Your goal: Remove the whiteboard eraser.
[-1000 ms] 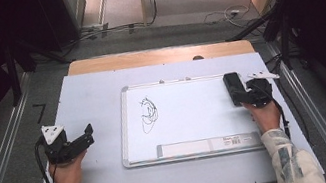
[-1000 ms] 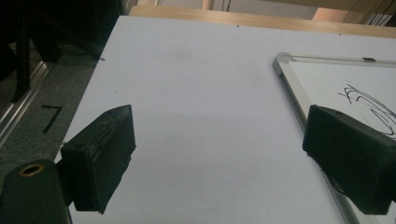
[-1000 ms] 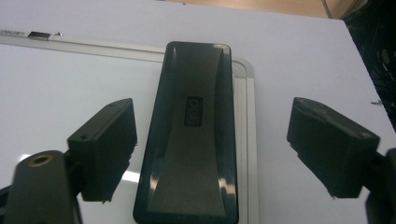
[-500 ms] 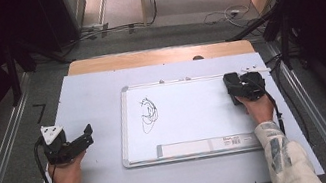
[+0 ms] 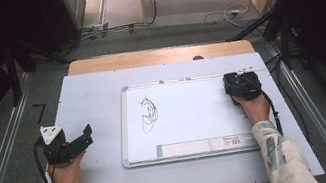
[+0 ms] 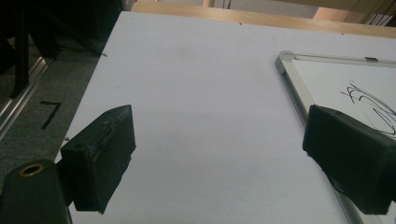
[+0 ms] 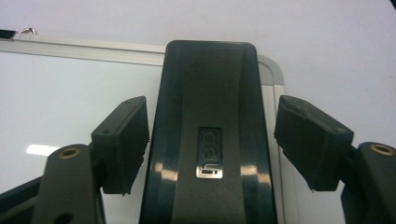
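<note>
A whiteboard [image 5: 193, 132] with a black scribble [image 5: 149, 114] lies on the pale table sheet. A black eraser [image 7: 210, 116] rests on the board's far right corner. My right gripper [image 7: 212, 135] straddles the eraser [image 5: 229, 84], one pad on each long side. Its jaws have just been closing with the eraser between them. The left pad sits at the eraser's edge and a thin gap remains at the right pad. In the high view my right gripper [image 5: 239, 87] covers most of the eraser. My left gripper [image 5: 85, 135] rests open left of the board, with bare table between its pads [image 6: 102, 158].
A printed strip [image 5: 201, 144] runs along the board's near edge. The wooden table edge [image 5: 159, 55] lies beyond the pale sheet [image 5: 90, 94]. Metal rails [image 5: 4, 155] flank the table on both sides, and cables lie on the floor behind it.
My right hand has swung in line behind the eraser and sunk a little onto it. The left hand and gripper stayed where they were.
</note>
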`<action>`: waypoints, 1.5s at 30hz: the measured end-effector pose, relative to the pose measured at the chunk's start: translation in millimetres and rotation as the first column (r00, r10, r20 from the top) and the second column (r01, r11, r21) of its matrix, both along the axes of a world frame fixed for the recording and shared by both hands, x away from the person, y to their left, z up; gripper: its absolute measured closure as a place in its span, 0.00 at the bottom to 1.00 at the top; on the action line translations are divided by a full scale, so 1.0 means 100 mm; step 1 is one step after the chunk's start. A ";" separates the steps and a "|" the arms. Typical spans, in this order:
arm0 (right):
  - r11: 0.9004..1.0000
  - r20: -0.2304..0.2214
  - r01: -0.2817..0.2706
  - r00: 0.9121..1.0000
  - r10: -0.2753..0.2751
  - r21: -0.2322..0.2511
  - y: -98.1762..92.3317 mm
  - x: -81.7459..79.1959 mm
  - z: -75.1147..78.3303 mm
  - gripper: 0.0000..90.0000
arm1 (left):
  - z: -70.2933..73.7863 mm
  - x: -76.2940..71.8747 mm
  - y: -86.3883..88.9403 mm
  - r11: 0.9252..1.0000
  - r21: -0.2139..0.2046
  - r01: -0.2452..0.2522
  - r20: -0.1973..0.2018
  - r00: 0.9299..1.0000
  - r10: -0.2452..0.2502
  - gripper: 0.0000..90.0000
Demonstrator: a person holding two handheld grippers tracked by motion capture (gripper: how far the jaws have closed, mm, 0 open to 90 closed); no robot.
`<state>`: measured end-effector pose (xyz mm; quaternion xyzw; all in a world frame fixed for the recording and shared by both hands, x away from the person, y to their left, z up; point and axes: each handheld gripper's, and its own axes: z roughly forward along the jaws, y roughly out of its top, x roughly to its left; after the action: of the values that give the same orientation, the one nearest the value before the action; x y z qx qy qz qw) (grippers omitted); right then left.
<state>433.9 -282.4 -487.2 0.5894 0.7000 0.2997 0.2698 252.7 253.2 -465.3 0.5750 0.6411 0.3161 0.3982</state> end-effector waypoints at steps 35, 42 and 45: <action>0.999 -0.053 0.028 0.998 -0.030 -0.041 0.08 -0.01 0.03 0.42 | -0.01 0.01 0.02 1.000 -0.013 -0.010 -0.016 1.000 0.010 0.11; 0.999 -0.020 0.013 1.000 -0.014 -0.034 0.09 -0.09 0.27 0.42 | 0.00 0.01 0.01 1.000 -0.015 -0.010 -0.017 1.000 0.009 0.11; 0.999 -0.005 0.000 1.000 0.000 -0.035 0.12 -0.14 0.39 0.42 | 0.00 0.00 0.01 1.000 -0.017 -0.009 -0.014 1.000 0.009 0.11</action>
<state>419.6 -270.5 -448.0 0.5854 0.7058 0.2858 0.2782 253.1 254.3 -465.2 0.5708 0.6492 0.3082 0.3971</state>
